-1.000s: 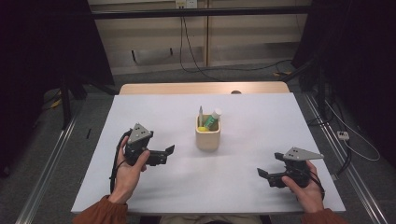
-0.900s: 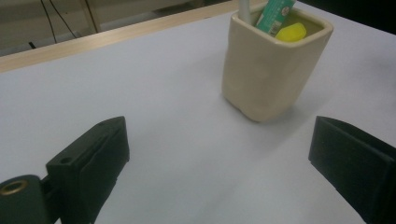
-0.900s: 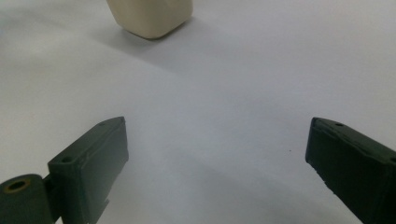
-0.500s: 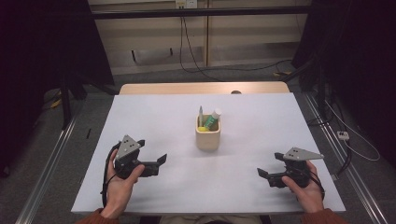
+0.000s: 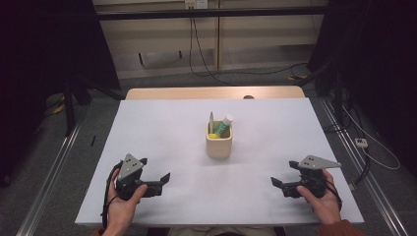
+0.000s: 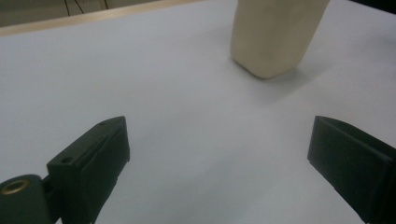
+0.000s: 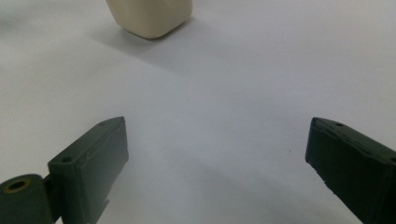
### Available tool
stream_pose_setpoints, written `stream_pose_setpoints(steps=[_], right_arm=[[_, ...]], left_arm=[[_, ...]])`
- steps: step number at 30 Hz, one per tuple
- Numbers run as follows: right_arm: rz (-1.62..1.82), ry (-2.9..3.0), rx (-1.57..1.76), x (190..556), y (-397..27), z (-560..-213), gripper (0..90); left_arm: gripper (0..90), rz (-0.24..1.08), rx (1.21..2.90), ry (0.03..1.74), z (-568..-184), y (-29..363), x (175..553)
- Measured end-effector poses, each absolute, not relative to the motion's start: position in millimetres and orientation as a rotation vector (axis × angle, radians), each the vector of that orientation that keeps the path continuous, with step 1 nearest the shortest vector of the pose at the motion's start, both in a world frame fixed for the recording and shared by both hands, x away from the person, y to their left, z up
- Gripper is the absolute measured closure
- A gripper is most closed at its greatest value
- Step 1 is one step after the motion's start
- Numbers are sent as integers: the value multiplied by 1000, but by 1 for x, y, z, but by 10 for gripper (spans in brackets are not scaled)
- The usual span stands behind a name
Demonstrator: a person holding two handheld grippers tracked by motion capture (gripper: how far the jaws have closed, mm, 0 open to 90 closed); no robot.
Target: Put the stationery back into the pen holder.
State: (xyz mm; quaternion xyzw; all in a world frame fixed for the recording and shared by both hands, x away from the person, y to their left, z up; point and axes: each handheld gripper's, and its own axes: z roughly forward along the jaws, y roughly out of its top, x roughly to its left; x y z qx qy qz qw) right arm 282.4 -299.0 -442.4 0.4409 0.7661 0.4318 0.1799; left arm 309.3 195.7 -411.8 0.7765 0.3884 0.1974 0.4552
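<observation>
A beige cup (image 5: 219,142) stands near the middle of the white table (image 5: 275,123). It holds a grey pen (image 5: 211,119), a green marker with a white cap (image 5: 224,126) and something yellow (image 5: 212,136). My left gripper (image 5: 154,170) rests low at the front left, open and holding nothing, with the cup ahead of it to the right. My right gripper (image 5: 284,173) sits at the front right, also open and holding nothing. The left gripper view has the cup (image 6: 275,37) beyond the wide-apart jaws of my left gripper (image 6: 219,154). In the right gripper view the cup (image 7: 152,16) stands far ahead of my right gripper (image 7: 217,154).
A wooden strip (image 5: 211,93) runs along the table's far edge. Beyond it are a low wall and cables on the floor (image 5: 236,73). Metal rails (image 5: 54,167) flank the table, and dark curtains hang on both sides.
My left gripper has drawn back toward the table's front edge and a little to the left. The right gripper and the cup have stayed put.
</observation>
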Motion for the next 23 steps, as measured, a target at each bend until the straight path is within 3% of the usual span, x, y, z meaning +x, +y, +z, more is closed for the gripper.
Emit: stream_pose_setpoints(steps=[23], right_arm=[[1222, 2166, 1246, 282, -300, -443, 59]], left_arm=[[50, 457, 1905, 990, -428, 197, 312]])
